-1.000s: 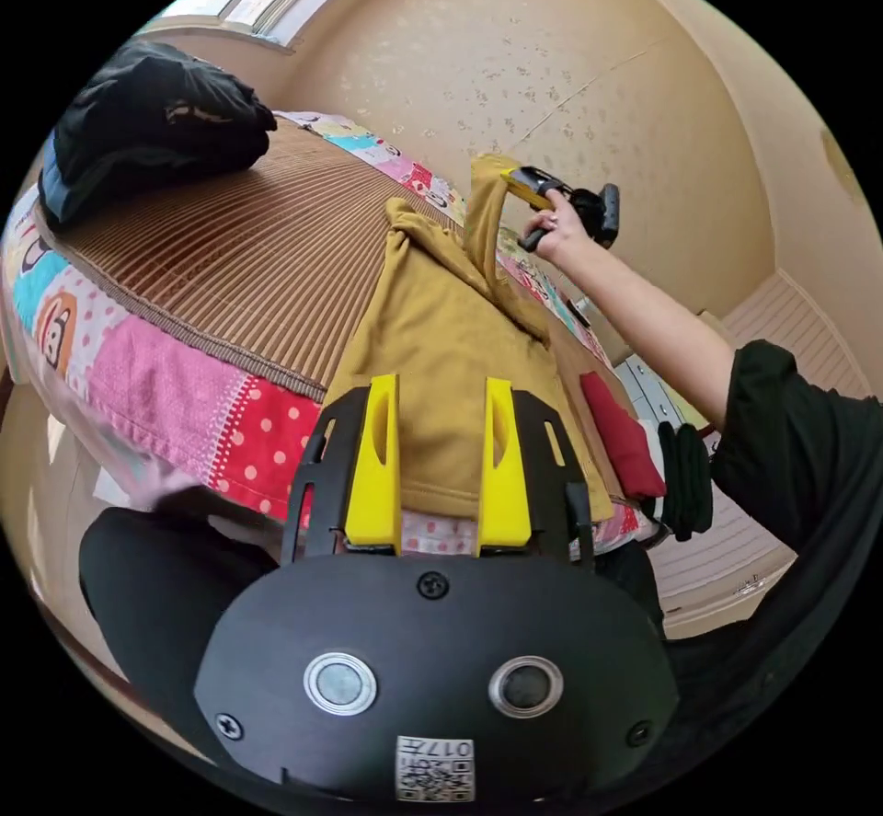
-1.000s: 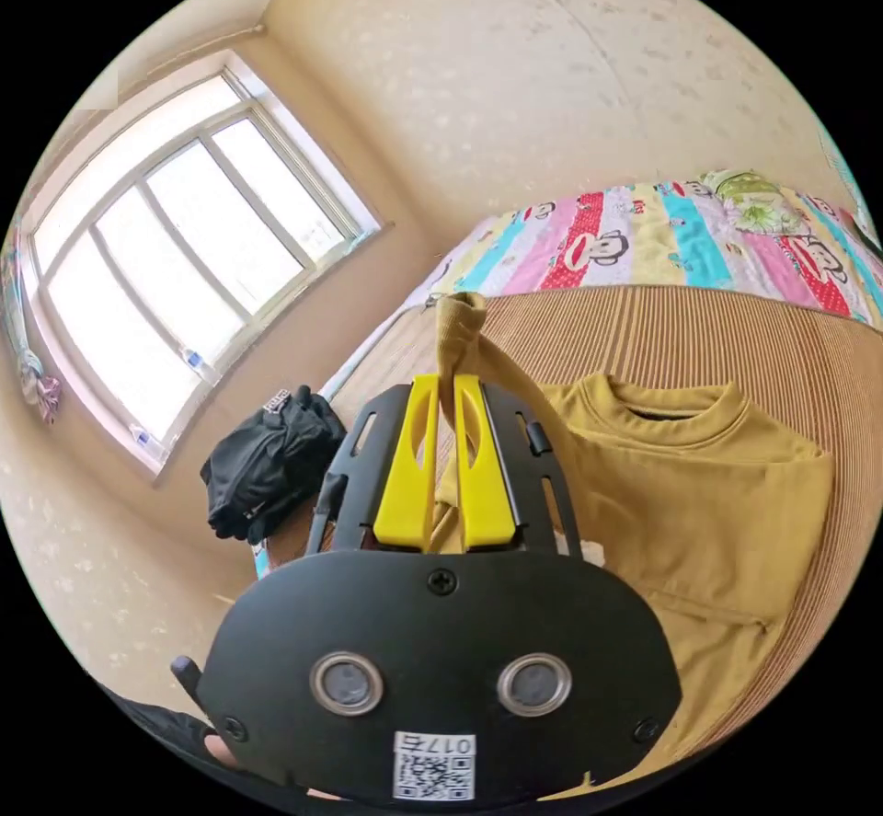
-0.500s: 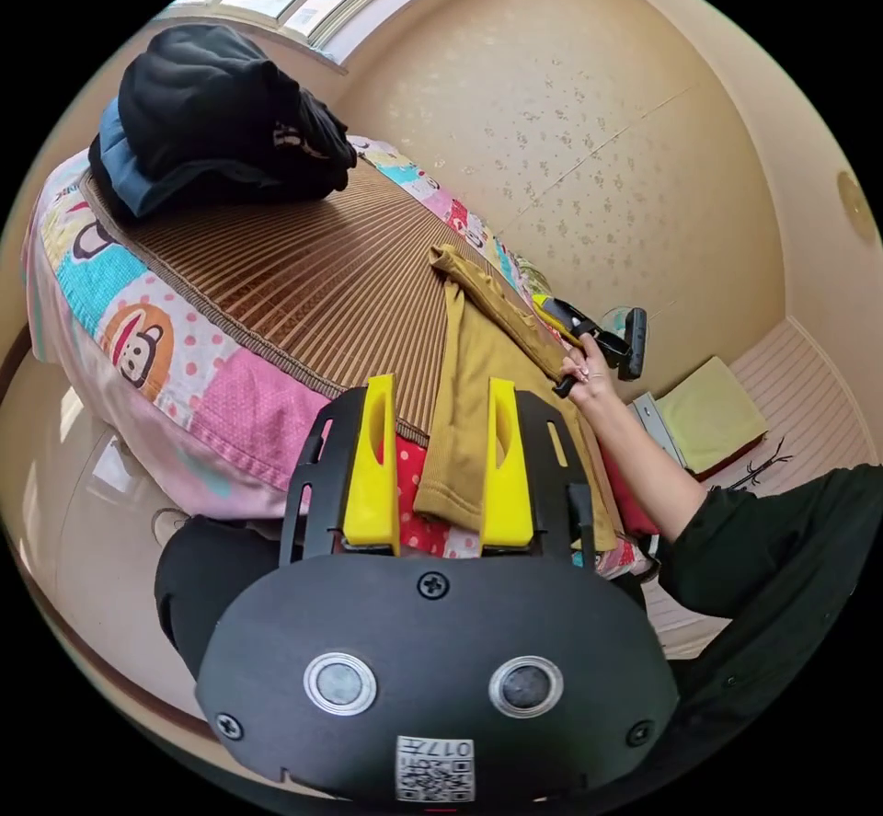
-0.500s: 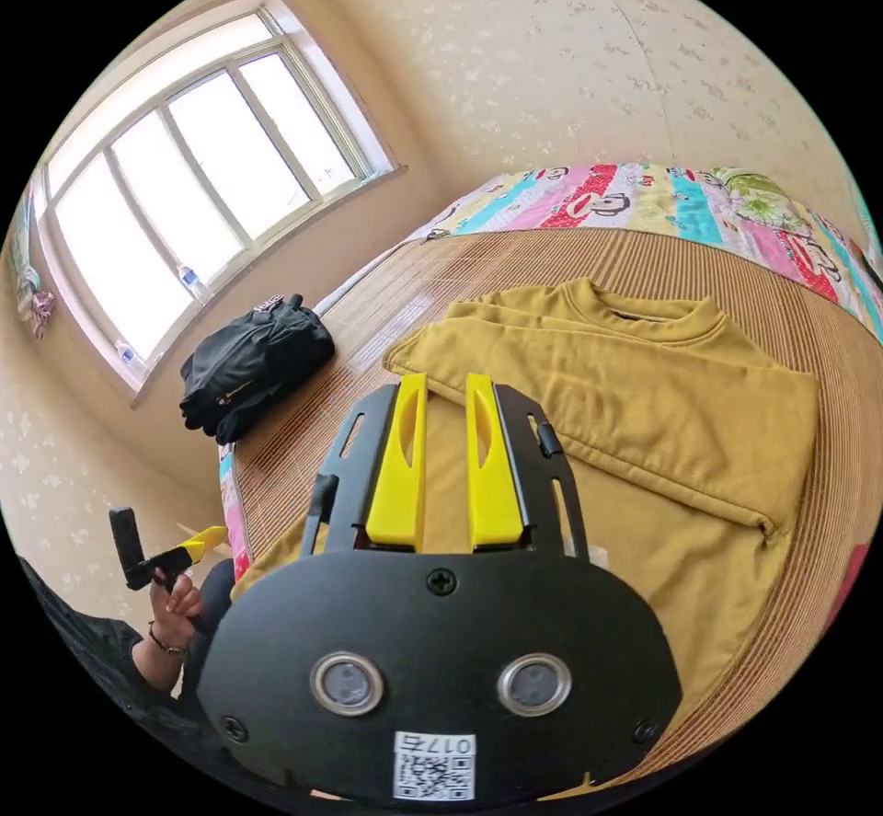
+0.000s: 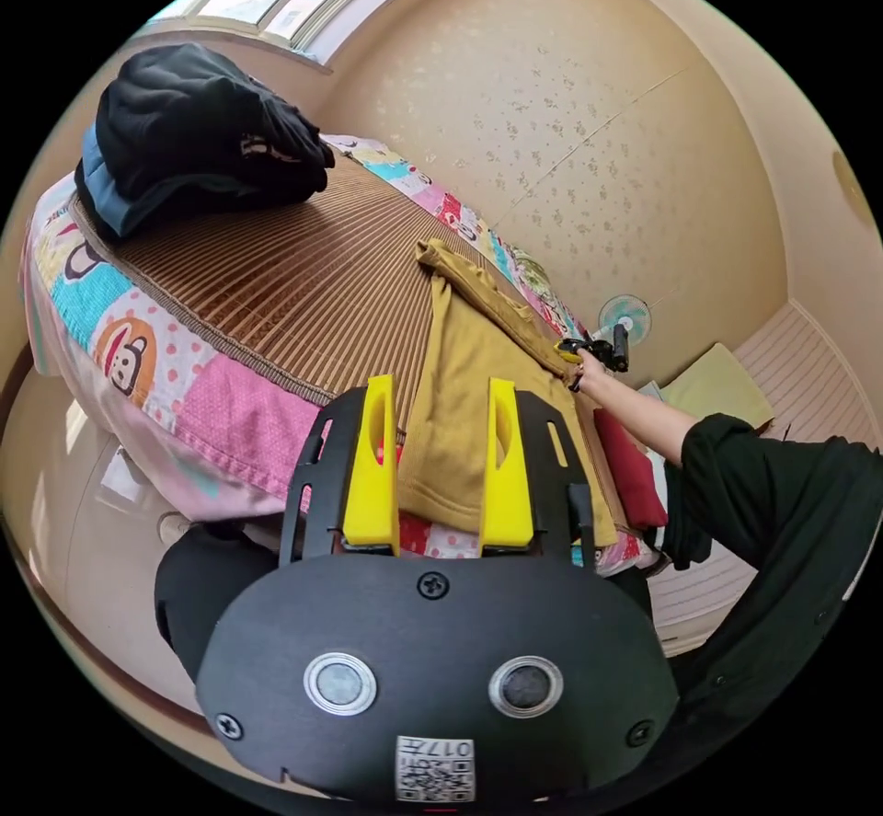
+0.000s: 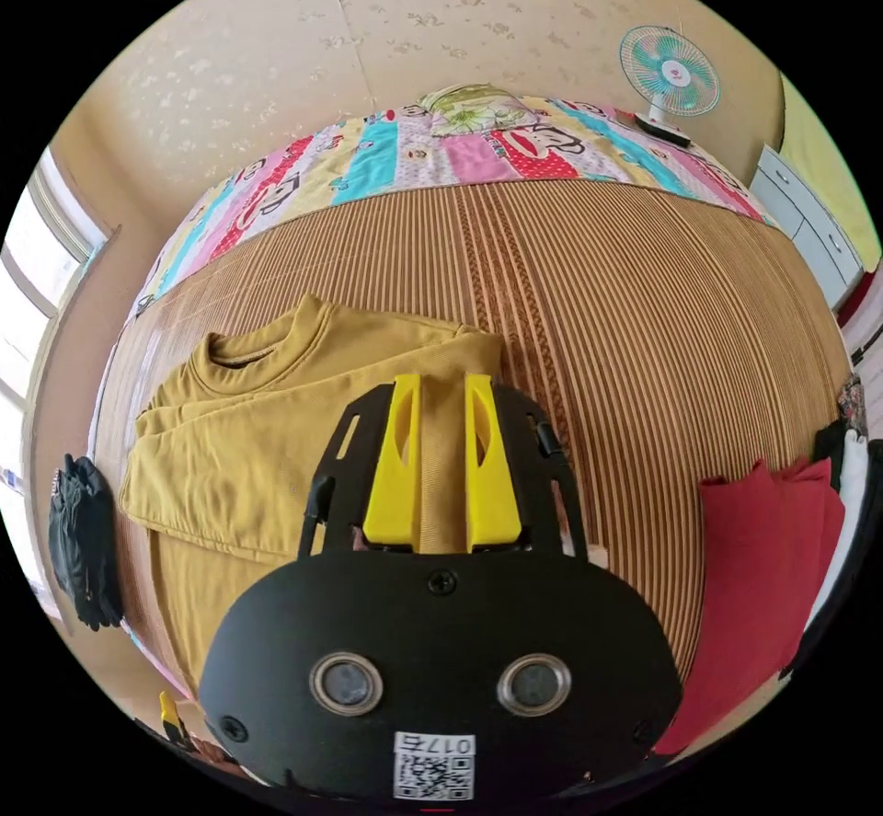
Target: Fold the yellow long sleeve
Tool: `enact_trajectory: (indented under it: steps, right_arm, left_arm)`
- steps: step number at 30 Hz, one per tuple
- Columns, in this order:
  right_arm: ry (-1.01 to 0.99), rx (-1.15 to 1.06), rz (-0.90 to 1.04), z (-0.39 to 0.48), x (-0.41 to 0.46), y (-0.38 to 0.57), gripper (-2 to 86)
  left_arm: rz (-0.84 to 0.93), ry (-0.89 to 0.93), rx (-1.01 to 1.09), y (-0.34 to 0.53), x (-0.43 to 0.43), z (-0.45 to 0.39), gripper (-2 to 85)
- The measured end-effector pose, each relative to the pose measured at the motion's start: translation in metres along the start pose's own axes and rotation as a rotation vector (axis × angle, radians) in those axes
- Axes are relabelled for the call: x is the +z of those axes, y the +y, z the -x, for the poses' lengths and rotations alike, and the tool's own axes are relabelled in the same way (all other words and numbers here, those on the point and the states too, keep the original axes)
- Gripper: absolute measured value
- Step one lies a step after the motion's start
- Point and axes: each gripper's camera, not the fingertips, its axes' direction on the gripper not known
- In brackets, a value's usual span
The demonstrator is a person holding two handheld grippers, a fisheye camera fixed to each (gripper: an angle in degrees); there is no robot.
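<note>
- The left gripper (image 5: 430, 462) is hovering with its fingers (image 5: 372, 466) spread wide, pinching nothing; the hem of the shirt (image 5: 460, 411) is lying between them in the picture, not pressed by either.
- The right gripper (image 6: 440, 462) is showing its fingers (image 6: 395, 471) a little apart, over the shirt's (image 6: 276, 411) edge at 3 o'clock. I cannot tell whether they are touching cloth, but they are not gripping it.
- A second ago the right fingers were pinching a sleeve raised in the air. Half a second ago they had already let go, and the sleeve was lying across the chest.
- Now the right gripper has swung over toward the shirt's other side; in the left gripper view it (image 5: 589, 351) is sitting at 2 o'clock, beyond the shirt's far edge.
- The shirt is lying flat on the mat (image 6: 589, 301) on the bed (image 5: 138, 338), collar toward 12 o'clock in the right gripper view, both sleeves apparently folded in.
- I judge the sleeve step done; a body fold is likely coming next.
- Black clothes (image 5: 193, 135) are sitting at 10 o'clock in the left gripper view, well apart; a red garment (image 6: 763, 568) is lying at 4 o'clock in the right gripper view.
</note>
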Motion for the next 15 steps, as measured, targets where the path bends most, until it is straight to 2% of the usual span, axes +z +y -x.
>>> enact_trajectory:
  steps: [3, 5, 7, 11, 15]
  right_arm:
    - [0.061, 0.077, -0.076, -0.015, 0.004, 0.002, 1.7]
    - [0.081, 0.242, -0.199, -0.041, -0.003, 0.015, 1.0]
    - [0.034, 0.265, -0.098, -0.054, 0.019, 0.012, 0.8]
    - [0.021, 0.216, -0.105, -0.050, 0.019, 0.006, 0.5]
    - [0.012, 0.204, -0.107, -0.052, 0.014, 0.004, 0.5]
  left_arm:
    - [0.030, 0.011, 0.018, -0.037, 0.016, -0.008, 14.5]
    - [0.021, 0.021, 0.055, -0.064, 0.027, -0.021, 15.0]
    - [0.004, 0.030, 0.120, -0.097, 0.043, -0.040, 15.1]
    - [0.081, 0.019, 0.198, -0.188, 0.134, -0.074, 15.2]
    - [0.174, -0.041, 0.178, -0.265, 0.241, -0.092, 15.1]
